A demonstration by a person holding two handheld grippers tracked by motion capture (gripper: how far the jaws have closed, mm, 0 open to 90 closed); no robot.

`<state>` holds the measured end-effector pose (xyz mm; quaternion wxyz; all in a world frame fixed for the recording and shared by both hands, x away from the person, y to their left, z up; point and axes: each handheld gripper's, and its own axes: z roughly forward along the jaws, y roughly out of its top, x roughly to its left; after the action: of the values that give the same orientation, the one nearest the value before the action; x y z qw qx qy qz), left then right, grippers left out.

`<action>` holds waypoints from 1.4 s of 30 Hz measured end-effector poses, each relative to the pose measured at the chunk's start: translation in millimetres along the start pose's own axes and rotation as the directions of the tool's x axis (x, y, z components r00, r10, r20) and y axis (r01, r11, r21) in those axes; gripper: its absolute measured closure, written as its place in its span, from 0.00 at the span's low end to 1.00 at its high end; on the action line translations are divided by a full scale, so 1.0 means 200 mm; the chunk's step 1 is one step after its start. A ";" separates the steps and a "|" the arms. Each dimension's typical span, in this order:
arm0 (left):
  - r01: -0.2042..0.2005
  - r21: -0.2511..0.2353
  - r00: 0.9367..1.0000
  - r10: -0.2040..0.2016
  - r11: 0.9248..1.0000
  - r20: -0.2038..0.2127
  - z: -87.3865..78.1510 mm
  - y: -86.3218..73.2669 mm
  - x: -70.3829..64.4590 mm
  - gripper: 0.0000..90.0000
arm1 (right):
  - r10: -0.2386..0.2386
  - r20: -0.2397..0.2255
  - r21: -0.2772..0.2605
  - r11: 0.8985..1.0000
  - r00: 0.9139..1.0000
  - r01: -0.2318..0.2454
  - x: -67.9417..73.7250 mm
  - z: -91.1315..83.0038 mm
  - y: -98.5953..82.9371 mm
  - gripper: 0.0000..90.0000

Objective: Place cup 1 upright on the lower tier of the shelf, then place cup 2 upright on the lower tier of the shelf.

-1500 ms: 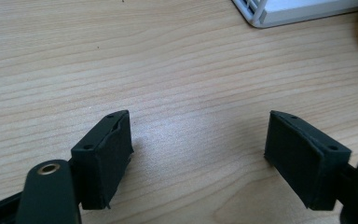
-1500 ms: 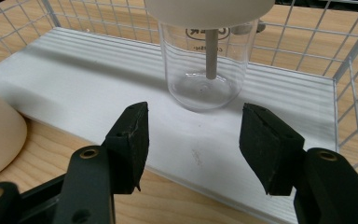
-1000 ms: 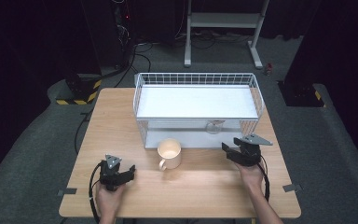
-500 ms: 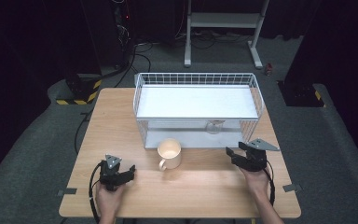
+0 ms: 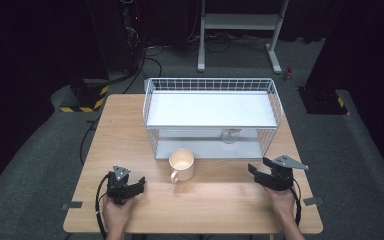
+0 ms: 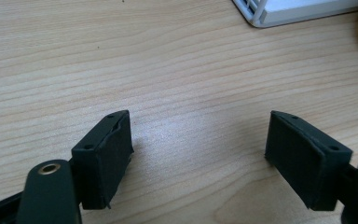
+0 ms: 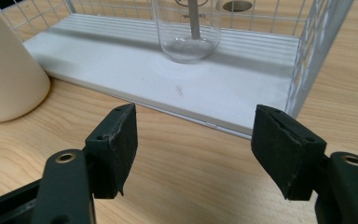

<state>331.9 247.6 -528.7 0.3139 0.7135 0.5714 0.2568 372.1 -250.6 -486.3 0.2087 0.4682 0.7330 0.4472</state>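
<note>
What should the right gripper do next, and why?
Probably ease the right gripper forward toward the glass on the rack's lower shelf. Its jaws are open and empty, the glass stands straight ahead, and the mug sits off to the side.

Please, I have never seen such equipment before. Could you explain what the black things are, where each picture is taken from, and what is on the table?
A person sits at a wooden table and holds a two-jaw tool in each hand: the left tool and the right tool. One picture looks down from above. The other two come from cameras on each tool, looking along its black jaws. Both tools are open and hold nothing. On the table stands a white wire rack with a clear glass on its lower shelf, and a cream mug stands in front of the rack.
</note>
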 end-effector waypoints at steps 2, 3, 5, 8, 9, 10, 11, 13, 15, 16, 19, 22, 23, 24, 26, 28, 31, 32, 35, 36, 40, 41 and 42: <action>0.001 0.000 1.000 -0.001 1.000 0.000 0.00 0.00 0.00 0.25 | 0.010 0.002 0.004 1.000 1.000 -0.010 0.00 -0.01 -0.01 0.34; 0.001 0.000 1.000 -0.001 1.000 0.000 0.00 0.00 0.00 0.25 | -0.006 0.005 0.004 1.000 1.000 0.006 -0.01 -0.02 -0.01 0.33; 0.000 0.000 1.000 0.000 1.000 0.000 0.00 0.00 0.00 0.25 | -0.008 0.011 0.005 1.000 1.000 0.008 -0.01 -0.03 -0.03 0.33; 0.001 0.000 1.000 -0.001 1.000 0.001 0.00 0.00 0.00 0.25 | -0.008 0.024 0.018 1.000 1.000 0.007 -0.02 -0.05 -0.06 0.32; 0.001 -0.001 1.000 -0.001 1.000 0.001 0.00 0.00 0.00 0.25 | -0.008 0.026 0.024 1.000 1.000 0.007 -0.03 -0.05 -0.08 0.32; 0.001 -0.001 1.000 -0.001 1.000 0.002 0.00 0.00 0.00 0.25 | -0.005 0.029 0.031 1.000 1.000 0.004 -0.03 -0.05 -0.09 0.32; 0.000 0.000 1.000 0.000 1.000 0.002 0.00 0.00 0.00 0.25 | -0.010 0.035 0.036 0.999 0.999 0.009 -0.03 -0.05 -0.10 0.32; -0.001 -0.001 1.000 0.001 1.000 0.003 0.00 0.00 0.00 0.25 | -0.010 0.046 0.053 0.999 0.999 0.008 -0.04 -0.05 -0.13 0.31; 0.000 0.000 1.000 0.000 1.000 0.003 0.00 0.00 0.00 0.25 | -0.013 0.062 0.064 0.998 0.998 0.009 -0.05 -0.06 -0.15 0.32; 0.000 0.001 1.000 0.000 1.000 0.002 0.00 0.00 0.00 0.25 | -0.018 0.071 0.067 0.998 0.997 0.014 -0.06 -0.06 -0.16 0.32; 0.000 0.000 1.000 0.000 1.000 0.004 0.00 0.00 0.00 0.25 | -0.025 0.086 0.090 0.996 0.996 0.017 -0.06 -0.07 -0.18 0.33; 0.001 0.000 1.000 -0.001 1.000 0.004 0.00 0.00 0.00 0.25 | -0.021 0.091 0.102 0.995 0.996 0.012 -0.07 -0.07 -0.19 0.33; 0.000 0.001 1.000 0.000 1.000 0.003 0.00 0.00 0.00 0.25 | -0.022 0.092 0.106 0.994 0.996 0.012 -0.07 -0.07 -0.19 0.33; 0.001 0.001 1.000 -0.001 1.000 0.003 0.00 0.00 0.00 0.25 | -0.026 0.093 0.108 0.994 0.995 0.016 -0.07 -0.07 -0.20 0.33; 0.001 0.002 1.000 -0.001 1.000 0.003 0.00 0.00 0.00 0.24 | -0.040 0.101 0.127 0.992 0.994 0.027 -0.07 -0.06 -0.20 0.32; 0.000 0.001 1.000 0.000 1.000 0.006 0.00 0.00 0.00 0.24 | -0.053 0.100 0.147 0.988 0.994 0.038 -0.07 -0.05 -0.21 0.32; -0.004 0.004 1.000 0.004 1.000 0.010 0.00 0.00 0.00 0.22 | -0.047 0.096 0.171 0.985 0.994 0.030 -0.08 -0.05 -0.22 0.31; -0.009 0.005 1.000 0.009 1.000 0.016 0.00 0.00 0.00 0.21 | -0.052 0.093 0.175 0.984 0.994 0.035 -0.08 -0.05 -0.22 0.30; -0.013 0.009 1.000 0.013 1.000 0.021 0.01 0.00 0.00 0.19 | -0.073 0.096 0.208 0.977 0.993 0.052 -0.09 -0.05 -0.23 0.29; -0.013 0.009 1.000 0.013 1.000 0.022 0.01 0.01 0.00 0.18 | -0.075 0.096 0.210 0.976 0.993 0.053 -0.09 -0.04 -0.23 0.29; -0.008 0.015 1.000 0.008 1.000 0.010 0.01 0.01 -0.01 0.16 | -0.097 0.090 0.227 0.971 0.991 0.074 -0.07 -0.04 -0.23 0.25; -0.008 0.014 1.000 0.008 1.000 0.012 0.01 0.01 -0.02 0.16 | -0.096 0.089 0.227 0.971 0.991 0.074 -0.08 -0.04 -0.23 0.25; -0.014 0.016 1.000 0.013 1.000 0.015 0.01 0.01 -0.02 0.16 | -0.093 0.093 0.228 0.971 0.991 0.070 -0.08 -0.04 -0.23 0.24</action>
<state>333.1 243.9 -528.8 0.3107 0.7216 0.5663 0.2491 350.9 -275.0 -523.5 0.2104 0.4807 0.7856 0.3278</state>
